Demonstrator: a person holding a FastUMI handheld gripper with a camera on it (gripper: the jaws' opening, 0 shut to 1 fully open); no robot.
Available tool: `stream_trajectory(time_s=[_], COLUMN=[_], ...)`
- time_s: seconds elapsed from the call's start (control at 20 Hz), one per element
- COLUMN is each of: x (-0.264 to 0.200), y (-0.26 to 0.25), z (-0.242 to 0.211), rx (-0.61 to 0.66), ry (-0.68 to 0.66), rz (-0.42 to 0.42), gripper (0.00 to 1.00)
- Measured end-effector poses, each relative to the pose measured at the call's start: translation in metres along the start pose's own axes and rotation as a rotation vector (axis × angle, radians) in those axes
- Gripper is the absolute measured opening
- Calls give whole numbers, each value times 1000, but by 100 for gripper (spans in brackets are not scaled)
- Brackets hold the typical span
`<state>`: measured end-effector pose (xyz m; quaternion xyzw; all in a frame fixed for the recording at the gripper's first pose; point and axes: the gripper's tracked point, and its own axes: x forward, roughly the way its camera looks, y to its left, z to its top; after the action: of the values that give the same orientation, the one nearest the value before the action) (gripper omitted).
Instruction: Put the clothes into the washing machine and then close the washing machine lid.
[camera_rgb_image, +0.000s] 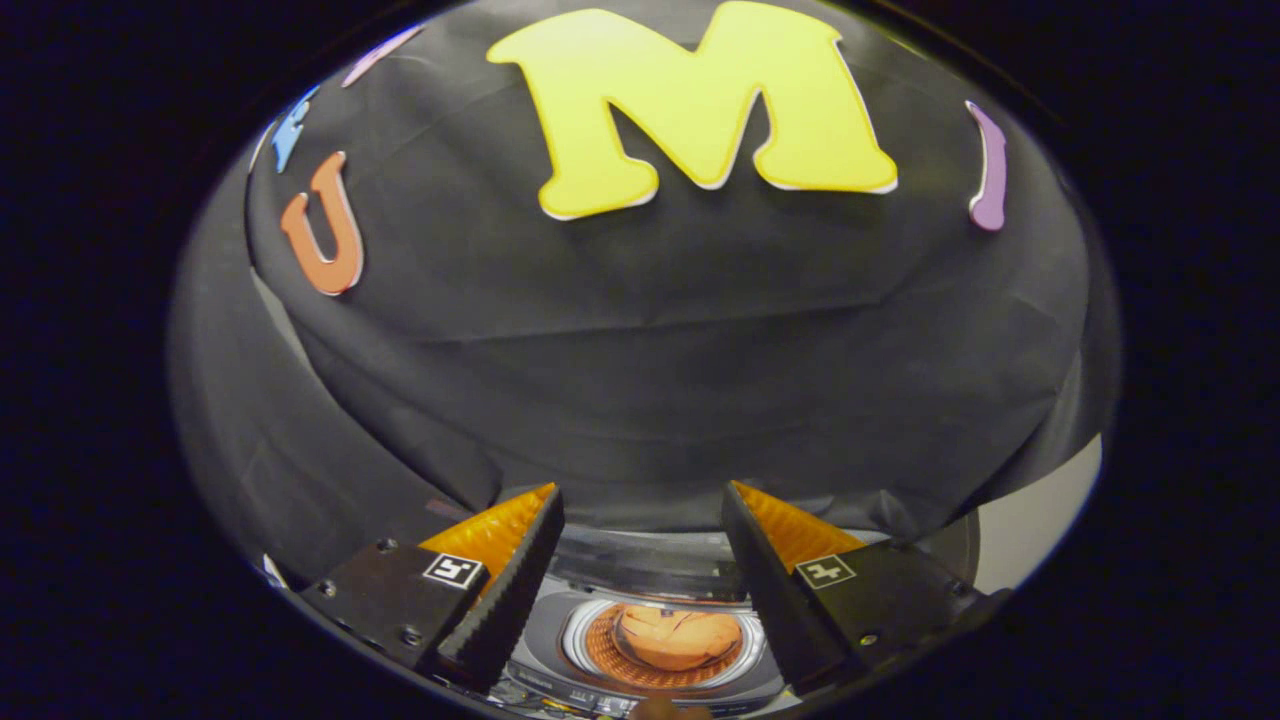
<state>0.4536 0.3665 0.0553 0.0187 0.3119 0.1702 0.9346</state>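
**Fingers spread wide above the open washing machine**

Fingers of the gripper (642, 500) stand far apart with nothing held between them; the gap between the two tips is bare, and behind it hangs only the black cloth wall (660, 380) of the booth. Neither finger touches anything.

Going from left to right: the left finger (500, 590) angles up and inward, its ridged inner face turned toward the gap, and a small square marker (452, 571) sits on its dark mount. Between the two fingers and well below them lies the washing machine (650, 650), seen from above. Its grey top surrounds a round, light-rimmed drum opening (588, 640), and the lid (640, 565) stands raised at the far side of the opening, so the drum is uncovered. Inside the drum rests the clothes (678, 640), an orange bundle bunched in the middle of the perforated tub. To the right, the right finger (775, 590) mirrors the left one, with a second square marker (825, 571) on its mount. Farther right, past the edge of the cloth, a pale strip of plain wall (1040, 520) shows.

At the nearest point, just below the machine's control strip, a small rounded shape appears, too cut off to identify.
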Motion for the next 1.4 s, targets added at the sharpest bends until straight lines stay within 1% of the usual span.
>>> stream_trajectory(time_s=[0.2, 0.3, 0.35, 0.4, 0.5, 0.7, 0.85, 0.95, 1.15, 1.4], x=[21, 27, 30, 30, 35, 32, 29, 27, 10, 0], y=[-6, -8, -9, -8, -11, -9, -9, -8, -5, -4], z=[-10, -15, -20, -18, -20, -20, -19, -18, -29, -39], rx=[-28, -31, -12, 10, -16, -31, -50, -62, -97, -103], ry=[-4, 9, 21, 2, -21, -85, -159, -219, -350, -399], rz=[-55, -64, -66, -62, -64, -61, -52, -45, -33, -36], gripper=[99, 99, 99, 99, 98, 99, 99, 99, 99, 99])
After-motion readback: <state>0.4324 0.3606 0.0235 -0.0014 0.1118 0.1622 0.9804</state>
